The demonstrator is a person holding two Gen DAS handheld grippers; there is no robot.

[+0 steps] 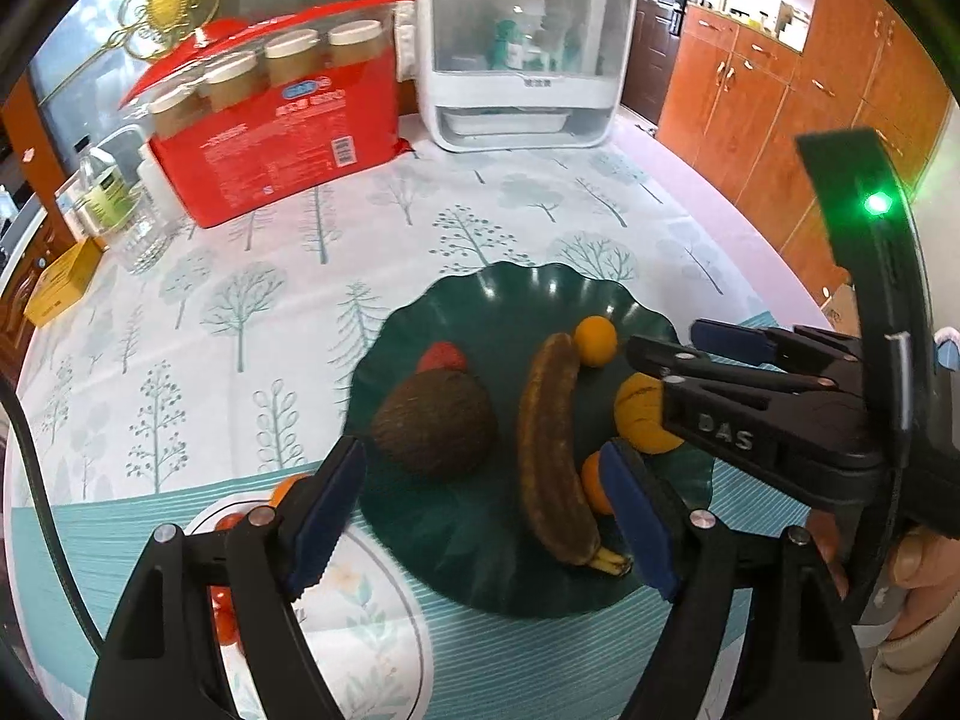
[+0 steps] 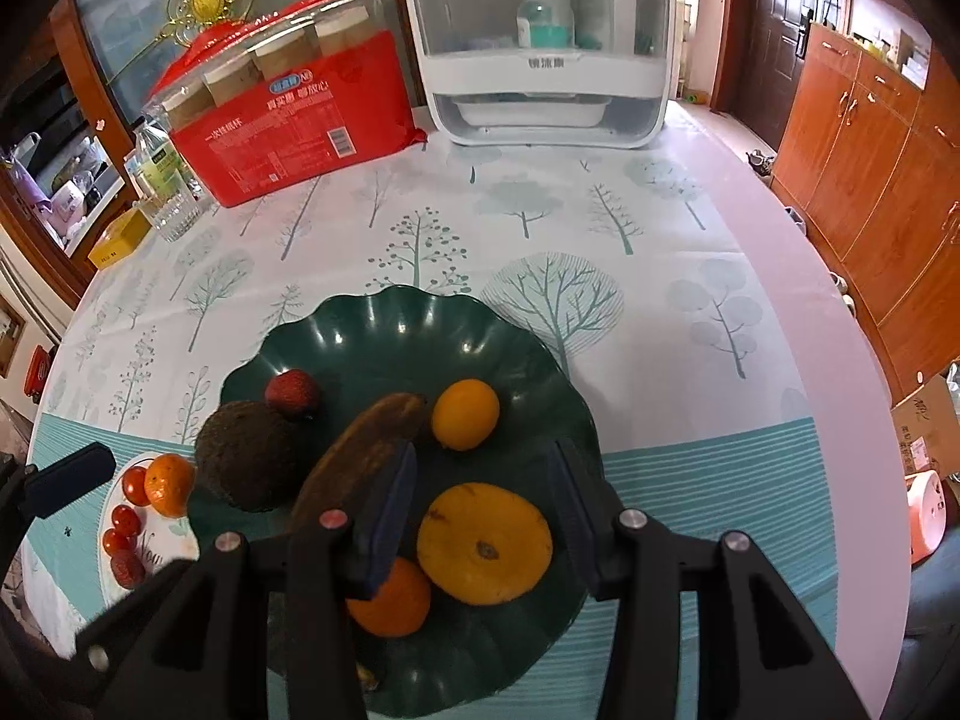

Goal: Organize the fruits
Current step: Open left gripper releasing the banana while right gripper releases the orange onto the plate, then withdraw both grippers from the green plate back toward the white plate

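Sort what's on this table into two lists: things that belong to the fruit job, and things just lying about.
Belongs to the job:
green plate
banana
coconut
large orange
strawberry
white plate with cherry tomatoes
both open grippers, left gripper, right gripper

Just lying about:
red package
white appliance
yellow box

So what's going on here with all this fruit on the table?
A person is sorting fruit with two handheld grippers. The right gripper, open, hovers over the large orange fruit on the green plate. The left gripper is open and empty above the plate's near edge. Cherry tomatoes sit on a white plate alongside.
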